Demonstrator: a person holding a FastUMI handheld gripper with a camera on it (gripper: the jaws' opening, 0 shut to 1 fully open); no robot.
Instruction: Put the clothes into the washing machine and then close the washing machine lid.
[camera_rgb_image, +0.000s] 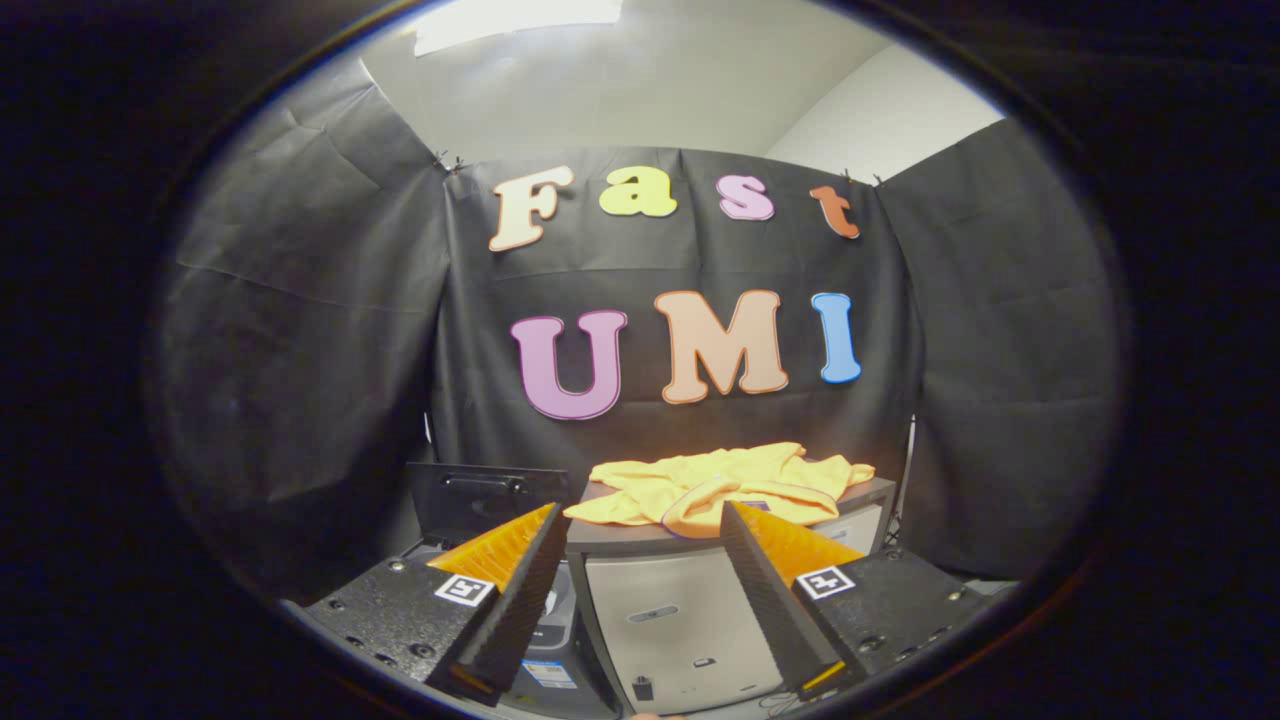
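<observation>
A crumpled yellow garment lies on top of a grey cabinet, just beyond my fingertips. My gripper is open, its two fingers spread wide with nothing between them but the cabinet's front below. To the left of the cabinet stands the washing machine, partly hidden behind my left finger. Its dark lid is raised upright at the back.
Black cloth walls close the booth on the left, back and right. The cabinet's pale front panel faces me between the fingers. White wall and ceiling show above the cloth.
</observation>
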